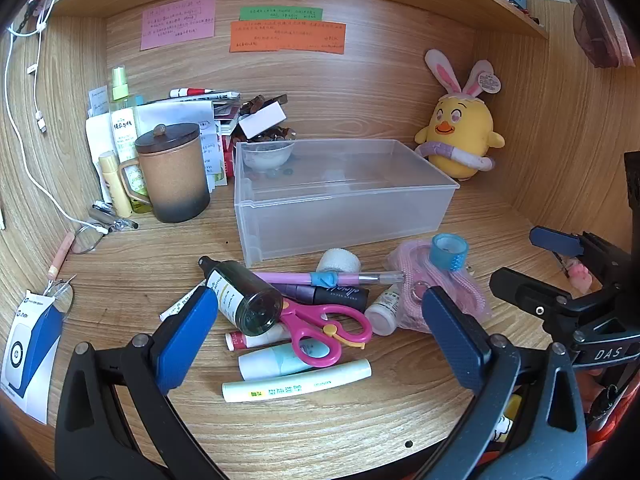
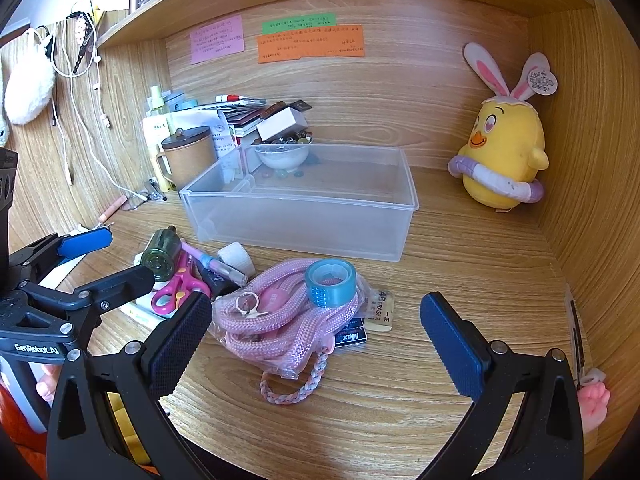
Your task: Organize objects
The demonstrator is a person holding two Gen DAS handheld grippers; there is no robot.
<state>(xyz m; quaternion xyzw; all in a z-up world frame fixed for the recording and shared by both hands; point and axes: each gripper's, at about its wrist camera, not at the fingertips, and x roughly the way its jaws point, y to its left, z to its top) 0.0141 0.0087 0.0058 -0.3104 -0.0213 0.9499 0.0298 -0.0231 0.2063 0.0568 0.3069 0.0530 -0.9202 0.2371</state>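
Note:
A clear plastic bin [image 1: 344, 216] [image 2: 304, 220] stands mid-desk, holding nothing. In front of it lies a heap: a dark green bottle [image 1: 244, 300] [image 2: 162, 254], pink scissors [image 1: 324, 330] [image 2: 178, 290], a purple pen [image 1: 332, 279], a white tape roll [image 1: 340, 262] [image 2: 238, 256], tubes [image 1: 296, 382], a bagged pink rope [image 2: 288, 316] [image 1: 444, 280] with a blue tape roll [image 2: 331, 282] [image 1: 450, 251] on it, and an eraser [image 2: 382, 310]. My left gripper [image 1: 320, 332] hovers open over the scissors and bottle. My right gripper [image 2: 316, 340] hangs open near the rope. Neither touches anything.
A brown lidded mug [image 1: 172, 172] [image 2: 188, 154], bottles and stacked papers [image 1: 188, 116] crowd the back left. A small bowl [image 1: 266, 156] sits behind the bin. A yellow plush chick [image 1: 458, 132] [image 2: 502, 152] stands at the right. Wooden walls and a shelf enclose the desk.

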